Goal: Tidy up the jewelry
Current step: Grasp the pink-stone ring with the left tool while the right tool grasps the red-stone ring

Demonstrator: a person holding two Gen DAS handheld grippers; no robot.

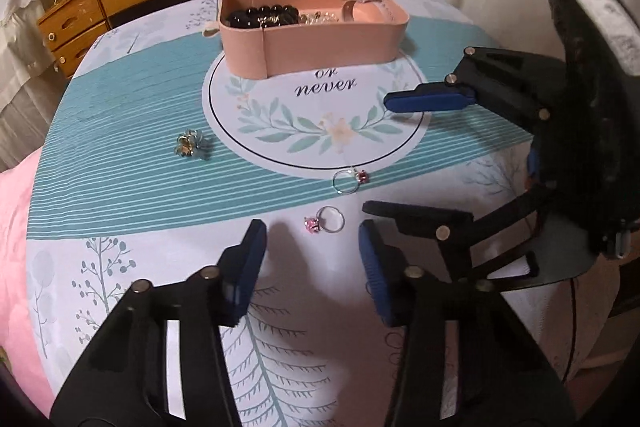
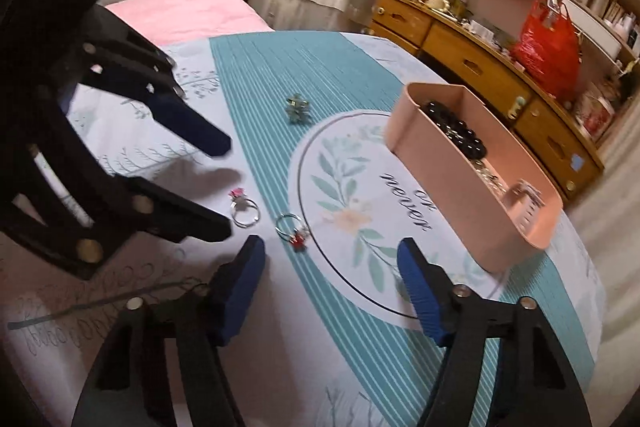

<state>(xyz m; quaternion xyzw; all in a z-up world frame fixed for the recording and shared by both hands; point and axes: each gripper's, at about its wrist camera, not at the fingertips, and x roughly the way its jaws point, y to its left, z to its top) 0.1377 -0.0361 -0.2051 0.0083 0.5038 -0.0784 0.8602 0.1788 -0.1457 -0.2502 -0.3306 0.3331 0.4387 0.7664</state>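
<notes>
On the patterned tablecloth (image 1: 120, 187), seen from the left wrist camera, the left gripper (image 1: 312, 267) hovers with its blue pads spread wide and empty, and the pink-stone ring (image 1: 326, 221) lies just ahead between the fingertips. A second ring with a red stone (image 1: 350, 179) rests a little farther on, at the edge of the printed circle, and a greenish flower-shaped piece (image 1: 190, 143) sits well apart to the left. The pink tray (image 1: 320, 43) stands at the far side, already holding dark beads (image 1: 262, 17) and some clear pieces. The right gripper (image 1: 404, 163) enters from the right, also spread and holding nothing.

From the right wrist camera, the right gripper (image 2: 332, 267) is open above the cloth, with the red-stone ring (image 2: 292, 229) just ahead near its left finger and the pink-stone ring (image 2: 244, 211) beside it. The tray (image 2: 516, 247) lies ahead to the right.

The step in hand looks like picking up a ring. Both rings are thin, flat-lying metal bands, so the next move probably calls for lowering the pads to the cloth and closing on the stone setting without sliding the band away
</notes>
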